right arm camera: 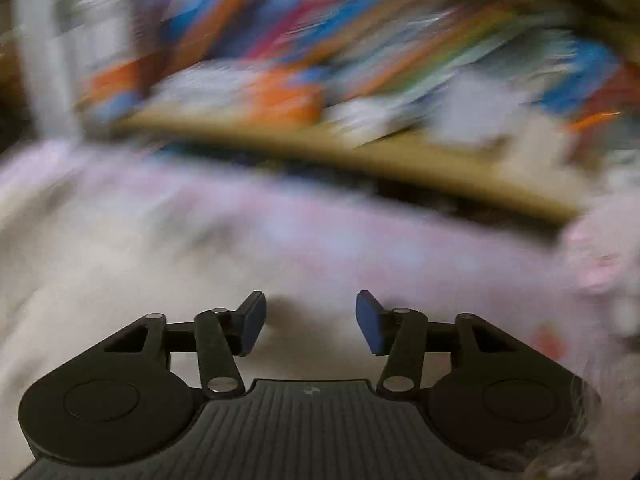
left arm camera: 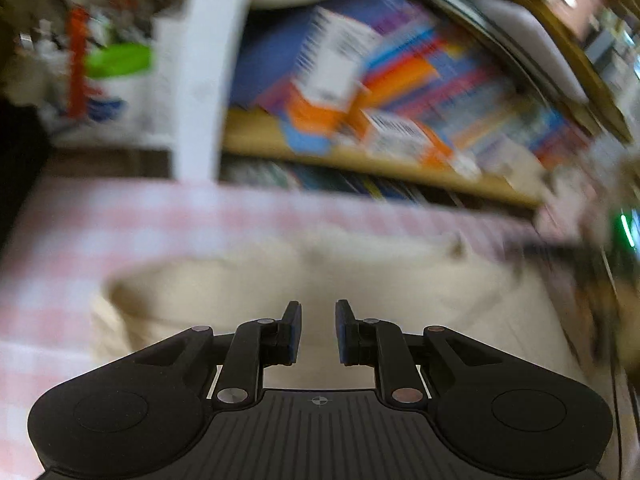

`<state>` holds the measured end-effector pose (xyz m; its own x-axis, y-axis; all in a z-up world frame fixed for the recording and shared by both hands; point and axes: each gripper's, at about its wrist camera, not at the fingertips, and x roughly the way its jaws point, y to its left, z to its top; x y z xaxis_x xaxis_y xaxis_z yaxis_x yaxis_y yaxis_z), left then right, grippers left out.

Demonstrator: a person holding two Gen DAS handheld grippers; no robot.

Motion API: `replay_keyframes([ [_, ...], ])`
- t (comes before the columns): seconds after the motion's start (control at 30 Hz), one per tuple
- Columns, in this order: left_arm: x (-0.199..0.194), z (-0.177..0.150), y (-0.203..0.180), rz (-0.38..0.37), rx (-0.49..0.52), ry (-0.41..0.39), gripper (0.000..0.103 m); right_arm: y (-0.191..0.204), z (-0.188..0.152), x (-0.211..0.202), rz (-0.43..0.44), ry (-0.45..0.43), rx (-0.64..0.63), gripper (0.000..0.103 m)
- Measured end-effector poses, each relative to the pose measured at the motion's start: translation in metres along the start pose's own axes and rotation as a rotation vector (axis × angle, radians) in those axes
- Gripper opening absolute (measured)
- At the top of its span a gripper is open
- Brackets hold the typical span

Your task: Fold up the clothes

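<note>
A: Where is the cream cloth garment (left arm camera: 320,280) lying?
B: On the pink checked tablecloth (left arm camera: 60,240), below the wooden bookshelf (left arm camera: 360,160).
A: The tongs?
B: The left gripper (left arm camera: 318,332) is hanging narrowly parted, empty; the right gripper (right arm camera: 311,322) is gaping wider, gripping nothing.

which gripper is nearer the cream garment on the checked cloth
Left, as far as the blur allows. The left gripper hangs directly over the cream garment, jaws open and empty. The right gripper is open over its pale blurred edge.
</note>
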<state>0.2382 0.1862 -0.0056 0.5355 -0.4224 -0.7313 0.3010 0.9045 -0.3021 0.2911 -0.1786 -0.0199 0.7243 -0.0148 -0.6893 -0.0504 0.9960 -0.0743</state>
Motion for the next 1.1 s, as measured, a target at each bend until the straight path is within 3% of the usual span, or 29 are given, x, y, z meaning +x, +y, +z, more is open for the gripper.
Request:
replay_keyframes([
  [0.07,0.003,-0.011,-0.014,-0.019,0.043,0.049,0.017,-0.024,0.016,0.002,-0.017,-0.014,0.129,0.044],
  [0.13,0.007,-0.021,-0.025,-0.036,0.056,0.099,0.017,-0.036,0.022,-0.011,0.060,-0.032,0.154,0.046],
  [0.27,0.018,-0.042,-0.048,-0.071,0.071,0.165,0.017,0.001,-0.011,-0.043,0.217,0.017,-0.121,0.048],
  [0.37,0.033,-0.050,-0.063,-0.004,0.112,0.160,0.014,0.046,-0.048,-0.061,0.302,0.065,-0.279,0.048],
  [0.43,0.036,-0.054,-0.074,0.045,0.157,0.130,0.014,0.071,-0.066,-0.065,0.316,0.079,-0.320,0.047],
  [0.53,0.039,-0.056,-0.083,0.094,0.185,0.106,0.014,0.091,-0.073,-0.071,0.274,0.039,-0.306,0.048],
  [0.63,0.046,-0.048,-0.080,0.120,0.162,0.071,0.014,0.104,-0.071,-0.067,0.293,0.055,-0.277,0.048],
  [0.73,0.065,-0.018,-0.066,0.152,0.138,0.009,0.016,0.114,-0.054,-0.050,0.231,-0.011,-0.292,0.050],
  [0.8,0.069,0.009,-0.047,0.252,0.089,-0.074,0.021,0.118,-0.037,-0.035,0.158,-0.068,-0.276,0.049],
  [0.87,0.058,0.033,-0.020,0.369,-0.007,-0.155,0.020,0.104,-0.007,-0.018,0.022,-0.119,-0.176,0.049],
  [0.9,0.046,0.038,-0.006,0.376,-0.060,-0.186,0.020,0.091,0.004,-0.014,-0.004,-0.125,-0.123,0.049],
  [1.0,0.004,0.030,0.024,0.357,-0.054,-0.255,0.020,0.049,0.016,-0.022,0.031,-0.133,-0.034,0.056],
  [1.03,-0.008,0.024,0.030,0.372,-0.022,-0.258,0.020,0.037,0.011,-0.027,0.048,-0.142,-0.041,0.062],
  [1.1,-0.022,0.009,0.044,0.393,0.020,-0.226,0.022,0.010,-0.007,-0.036,0.066,-0.134,-0.073,0.063],
])
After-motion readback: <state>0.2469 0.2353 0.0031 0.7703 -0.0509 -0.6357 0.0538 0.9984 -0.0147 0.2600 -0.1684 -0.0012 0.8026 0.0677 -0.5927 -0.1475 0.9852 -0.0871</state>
